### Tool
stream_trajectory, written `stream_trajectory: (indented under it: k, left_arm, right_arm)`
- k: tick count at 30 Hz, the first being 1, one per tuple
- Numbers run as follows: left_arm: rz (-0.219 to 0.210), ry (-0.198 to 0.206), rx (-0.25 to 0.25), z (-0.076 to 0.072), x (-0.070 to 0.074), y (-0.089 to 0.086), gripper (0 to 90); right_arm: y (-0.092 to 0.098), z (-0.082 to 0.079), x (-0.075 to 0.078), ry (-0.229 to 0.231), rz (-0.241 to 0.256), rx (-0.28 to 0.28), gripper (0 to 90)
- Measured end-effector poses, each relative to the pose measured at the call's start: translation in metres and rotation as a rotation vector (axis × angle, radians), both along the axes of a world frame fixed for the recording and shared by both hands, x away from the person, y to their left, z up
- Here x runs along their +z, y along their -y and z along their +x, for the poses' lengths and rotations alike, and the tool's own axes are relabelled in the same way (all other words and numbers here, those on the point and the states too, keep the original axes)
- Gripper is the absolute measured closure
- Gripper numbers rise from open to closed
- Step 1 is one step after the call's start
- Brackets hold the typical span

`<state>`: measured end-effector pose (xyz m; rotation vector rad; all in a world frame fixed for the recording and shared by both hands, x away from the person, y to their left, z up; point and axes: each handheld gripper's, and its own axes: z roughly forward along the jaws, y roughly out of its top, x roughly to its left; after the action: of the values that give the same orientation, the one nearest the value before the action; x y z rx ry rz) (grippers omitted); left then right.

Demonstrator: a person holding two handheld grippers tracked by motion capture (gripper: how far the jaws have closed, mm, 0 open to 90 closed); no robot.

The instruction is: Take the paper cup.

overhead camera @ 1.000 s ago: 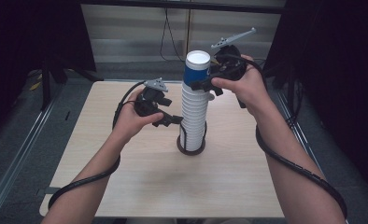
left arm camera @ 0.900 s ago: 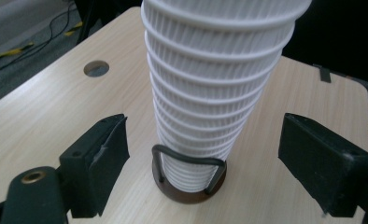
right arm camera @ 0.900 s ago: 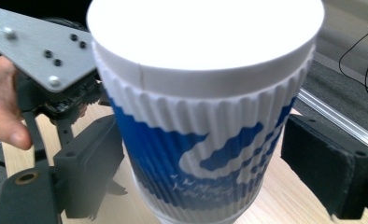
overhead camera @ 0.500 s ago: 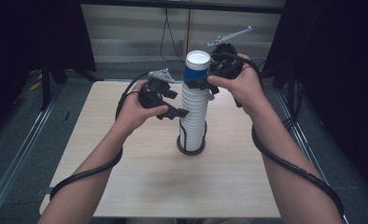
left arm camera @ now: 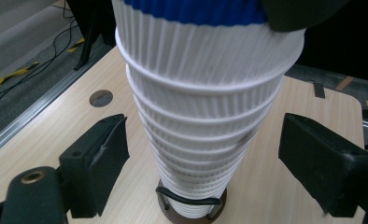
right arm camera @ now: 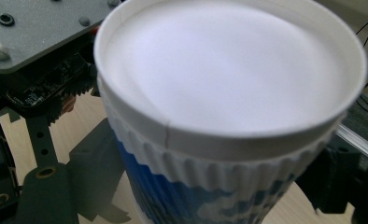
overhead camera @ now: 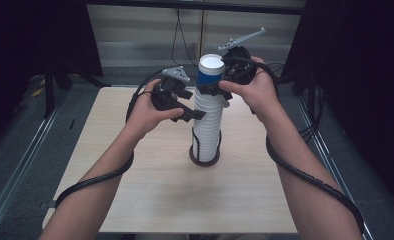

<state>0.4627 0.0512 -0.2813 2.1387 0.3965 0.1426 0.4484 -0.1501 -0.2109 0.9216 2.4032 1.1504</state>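
High view, tall stack of ribbed white cups (overhead camera: 207, 122) on dark ring base (overhead camera: 204, 159) mid-table (overhead camera: 135, 190), blue cup (overhead camera: 208, 75) topmost, right gripper (overhead camera: 220, 90) clasping it, left gripper view, left gripper (left arm camera: 205, 158) spread wide around stack (left arm camera: 201, 107), right gripper view, blue cup (right arm camera: 196, 196) inverted, white bottom up.

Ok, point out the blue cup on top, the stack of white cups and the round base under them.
blue cup (overhead camera: 205, 77), high view, its blue side.
white cups (left arm camera: 205, 79), left gripper view, ribbed wall.
round base (overhead camera: 204, 161), high view, front rim.
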Motion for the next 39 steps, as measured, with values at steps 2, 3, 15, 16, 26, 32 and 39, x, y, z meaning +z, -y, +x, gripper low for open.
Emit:
stream_trajectory:
  k: [2, 3, 15, 16, 26, 32, 39]
  left_arm:
    - [-0.015, 0.011, -0.002, -0.001, 0.001, 0.001, 15.8]
    - [-0.007, 0.015, -0.006, 0.000, 0.002, 0.001, 15.8]
    - [-0.011, 0.044, -0.003, 0.002, 0.004, 0.007, 15.7]
    - [-0.011, 0.044, -0.003, 0.002, 0.004, 0.007, 15.7]
    - [-0.031, 0.041, -0.001, 0.004, 0.000, 0.006, 15.6]
    - [-0.058, 0.044, -0.008, 0.004, 0.002, 0.010, 15.5]
    - [-0.077, 0.059, -0.013, 0.004, -0.001, 0.015, 14.4]
  right_arm:
    - [0.000, -0.001, 0.000, 0.006, 0.000, -0.005, 19.5]
    - [0.000, -0.001, 0.000, 0.008, 0.000, -0.007, 19.6]
    - [0.000, -0.002, 0.003, 0.010, -0.018, 0.004, 20.4]
    - [0.000, -0.002, 0.003, 0.010, -0.018, 0.004, 20.4]
    - [0.000, -0.003, 0.005, 0.013, -0.025, 0.003, 20.8]
    - [0.002, -0.003, 0.005, 0.016, -0.018, 0.005, 20.9]
    - [0.003, -0.003, 0.005, 0.020, -0.015, 0.003, 21.0]
